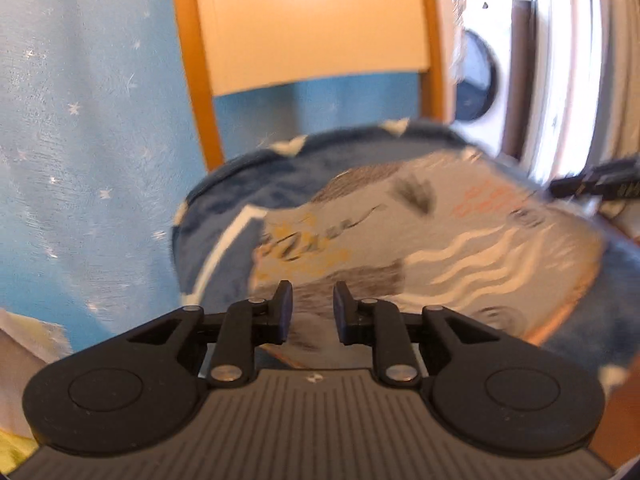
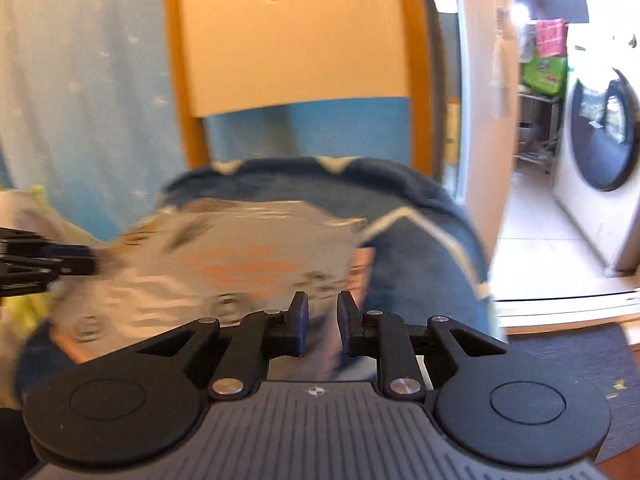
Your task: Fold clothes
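Note:
A grey printed garment (image 1: 420,232) (image 2: 224,248) with orange lettering and white wavy lines lies flat on a blue blanket (image 1: 248,184) (image 2: 420,240) that covers a chair seat. My left gripper (image 1: 312,300) hovers over the garment's near edge, open by a narrow gap with nothing pinched. My right gripper (image 2: 323,312) is open by a similar gap over the garment's near right edge. In each wrist view the other gripper shows at the side, the right gripper (image 1: 592,184) and the left gripper (image 2: 48,264). Both views are motion-blurred.
The orange wooden chair back (image 1: 312,28) (image 2: 296,40) rises behind the seat. A blue starred curtain (image 1: 80,120) (image 2: 80,80) hangs on the left. A washing machine (image 1: 480,76) (image 2: 600,140) stands beyond a doorway on the right. Yellow-green cloth (image 1: 12,448) (image 2: 28,312) lies at the left.

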`<action>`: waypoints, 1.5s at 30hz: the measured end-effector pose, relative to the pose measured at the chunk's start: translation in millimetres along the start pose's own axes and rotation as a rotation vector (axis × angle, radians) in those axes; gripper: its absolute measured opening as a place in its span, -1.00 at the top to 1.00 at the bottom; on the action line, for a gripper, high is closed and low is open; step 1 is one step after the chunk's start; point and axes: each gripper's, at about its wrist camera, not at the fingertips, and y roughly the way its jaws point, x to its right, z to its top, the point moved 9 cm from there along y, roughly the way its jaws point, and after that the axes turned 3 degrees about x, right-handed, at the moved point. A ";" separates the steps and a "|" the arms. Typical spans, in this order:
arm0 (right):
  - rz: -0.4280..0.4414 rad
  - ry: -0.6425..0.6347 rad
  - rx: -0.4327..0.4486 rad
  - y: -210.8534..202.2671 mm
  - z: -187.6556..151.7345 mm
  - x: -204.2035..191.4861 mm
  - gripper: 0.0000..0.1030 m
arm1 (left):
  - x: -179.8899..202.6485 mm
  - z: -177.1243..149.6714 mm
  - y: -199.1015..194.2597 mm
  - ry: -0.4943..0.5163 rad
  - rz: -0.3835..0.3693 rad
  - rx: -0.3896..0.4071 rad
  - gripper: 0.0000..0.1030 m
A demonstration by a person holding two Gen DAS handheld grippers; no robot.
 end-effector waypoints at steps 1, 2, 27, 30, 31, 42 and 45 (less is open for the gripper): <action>0.016 -0.021 -0.014 -1.2 -6.6 -7.8 0.58 | 6.2 -5.5 -0.4 0.027 -0.004 -0.011 0.63; 0.015 -0.042 -0.025 -1.2 -13.2 -11.9 0.58 | 12.1 -12.5 0.5 0.064 0.000 -0.028 0.63; -0.009 0.042 -0.047 -48.4 -37.0 -38.4 0.25 | 24.9 -47.5 -56.9 -0.058 0.063 -0.074 0.23; -0.014 0.054 -0.079 -52.4 -47.9 -43.7 0.09 | 33.6 -49.8 -65.4 -0.093 0.081 -0.088 -0.09; -0.021 0.059 -0.089 -53.1 -50.8 -45.0 -0.05 | 37.4 -49.9 -67.9 -0.101 0.083 -0.089 -0.16; -0.082 0.098 -0.064 -75.6 -47.6 -57.7 -0.96 | 62.9 -49.4 -86.7 -0.135 0.121 -0.076 -0.97; -0.089 0.094 -0.074 -77.4 -49.2 -61.9 -0.96 | 67.3 -49.0 -91.2 -0.139 0.132 -0.068 -0.98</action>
